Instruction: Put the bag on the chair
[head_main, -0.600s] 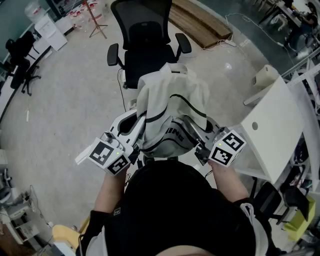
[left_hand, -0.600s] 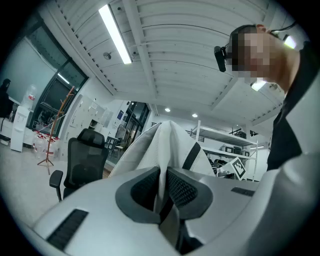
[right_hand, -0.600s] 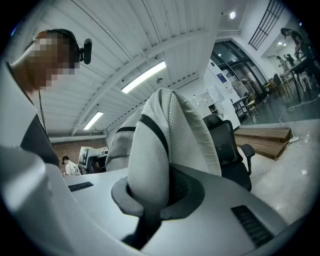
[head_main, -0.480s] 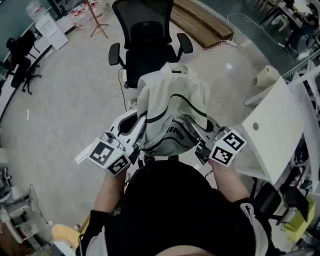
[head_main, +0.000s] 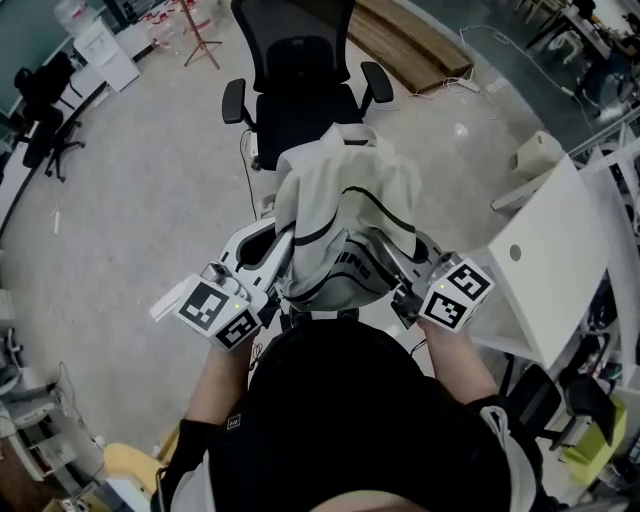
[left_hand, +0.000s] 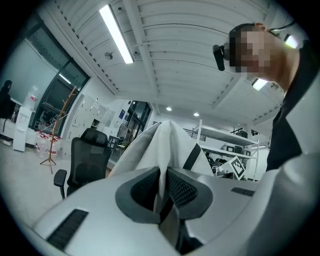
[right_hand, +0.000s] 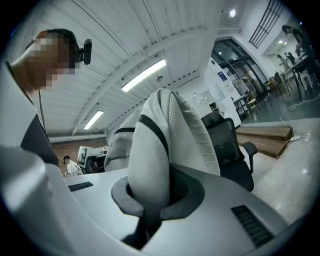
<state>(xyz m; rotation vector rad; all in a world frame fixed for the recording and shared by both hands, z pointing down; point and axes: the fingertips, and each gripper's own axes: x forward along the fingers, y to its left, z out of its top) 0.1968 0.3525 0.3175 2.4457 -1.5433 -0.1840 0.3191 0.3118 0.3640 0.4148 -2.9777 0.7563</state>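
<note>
A white bag (head_main: 345, 215) with black trim hangs in the air in front of me, held up from both sides. My left gripper (head_main: 278, 258) is shut on a thin fold of the bag (left_hand: 167, 145) at its left side. On the right side, my right gripper (head_main: 400, 268) is shut on a padded white strap of the bag (right_hand: 150, 165). The black mesh office chair (head_main: 298, 90) stands on the floor just beyond the bag, its seat facing me, and shows in both gripper views too: chair (left_hand: 86, 162), chair (right_hand: 227, 152).
A white table (head_main: 550, 262) stands close at my right. Wooden boards (head_main: 405, 42) and a cable lie on the floor behind the chair. A red coat stand (head_main: 190, 35) and another black chair (head_main: 42, 100) are at the far left. Grey floor lies open at the left.
The chair and floor have slid slightly right and down in the head view as I come a little closer. The bag stays held the same way in both grippers.
</note>
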